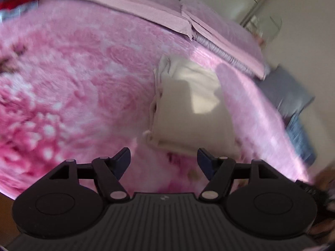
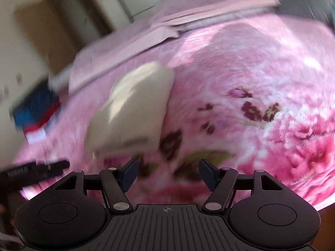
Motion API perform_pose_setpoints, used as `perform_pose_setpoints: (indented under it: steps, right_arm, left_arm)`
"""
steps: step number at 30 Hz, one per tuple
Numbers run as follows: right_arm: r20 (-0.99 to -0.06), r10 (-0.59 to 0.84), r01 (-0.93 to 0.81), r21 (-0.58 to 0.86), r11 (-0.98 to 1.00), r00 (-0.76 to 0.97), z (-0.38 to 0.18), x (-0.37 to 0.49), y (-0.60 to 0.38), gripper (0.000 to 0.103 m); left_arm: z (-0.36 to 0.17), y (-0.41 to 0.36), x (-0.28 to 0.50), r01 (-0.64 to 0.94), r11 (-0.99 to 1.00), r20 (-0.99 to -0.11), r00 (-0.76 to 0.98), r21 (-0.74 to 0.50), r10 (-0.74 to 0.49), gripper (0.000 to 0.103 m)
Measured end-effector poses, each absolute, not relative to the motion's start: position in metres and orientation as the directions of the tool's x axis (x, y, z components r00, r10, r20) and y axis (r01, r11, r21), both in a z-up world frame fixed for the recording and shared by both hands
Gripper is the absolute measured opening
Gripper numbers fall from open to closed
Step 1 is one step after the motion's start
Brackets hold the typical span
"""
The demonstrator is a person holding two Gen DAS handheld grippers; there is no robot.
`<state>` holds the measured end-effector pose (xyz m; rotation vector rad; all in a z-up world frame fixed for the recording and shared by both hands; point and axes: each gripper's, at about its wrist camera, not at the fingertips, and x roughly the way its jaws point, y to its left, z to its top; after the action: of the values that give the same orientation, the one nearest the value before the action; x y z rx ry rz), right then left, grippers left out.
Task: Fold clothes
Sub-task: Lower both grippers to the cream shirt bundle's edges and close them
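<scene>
A: Bed contents, left to right?
B: Pink floral blanket (image 1: pixel 73 79) bore one folded cream garment (image 1: pixel 188 113), right of centre; blue clothing (image 1: pixel 299 125) lay at the far edge.
A: Tools?
B: Left gripper (image 1: pixel 164 161) and right gripper (image 2: pixel 168 172) both hung wide apart, holding nothing, just short of the garment.

Motion blur across both views. Blue-red-white folded stack (image 2: pixel 36 113) smeared beyond identification, cut by frame edge in left wrist view (image 1: pixel 14 0). Grey-blue fabric (image 1: pixel 293 104) off bed's far side indistinct (garment type indeterminable). Left hand-held gripper (image 2: pixel 31 172) partly cropped, lettering illegible. Cream garment (image 2: pixel 134 113) folds blurred.
</scene>
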<state>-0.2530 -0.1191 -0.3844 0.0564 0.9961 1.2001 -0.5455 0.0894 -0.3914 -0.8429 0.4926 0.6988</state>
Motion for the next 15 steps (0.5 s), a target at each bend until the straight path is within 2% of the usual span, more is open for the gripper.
perform_pose_setpoints:
  steps: [2, 6, 13, 15]
  right_arm:
    - [-0.583, 0.811, -0.677, 0.613, 0.408, -0.039, -0.391, -0.229, -0.109, 0.076]
    - [-0.529, 0.842, -0.562, 0.731, 0.386, -0.109, -0.404, -0.199, -0.071, 0.077]
    - [-0.522, 0.832, -0.519, 0.772, 0.368, -0.188, -0.424, -0.168, 0.006, 0.077]
    - [-0.504, 0.834, -0.524, 0.784, 0.332, -0.226, -0.43, -0.159, 0.024, 0.081]
  left_arm:
    - [-0.398, 0.117, -0.543, -0.704, 0.427, -0.628, 0.706, -0.568, 0.327, 0.066]
    - [-0.412, 0.165, -0.53, -0.663, 0.369, -0.592, 0.748, -0.651, 0.3, 0.068]
    - [-0.453, 0.236, -0.499, -0.584, 0.247, -0.544, 0.811, -0.773, 0.213, 0.068]
    - [-0.462, 0.248, -0.49, -0.554, 0.248, -0.525, 0.832, -0.795, 0.177, 0.068]
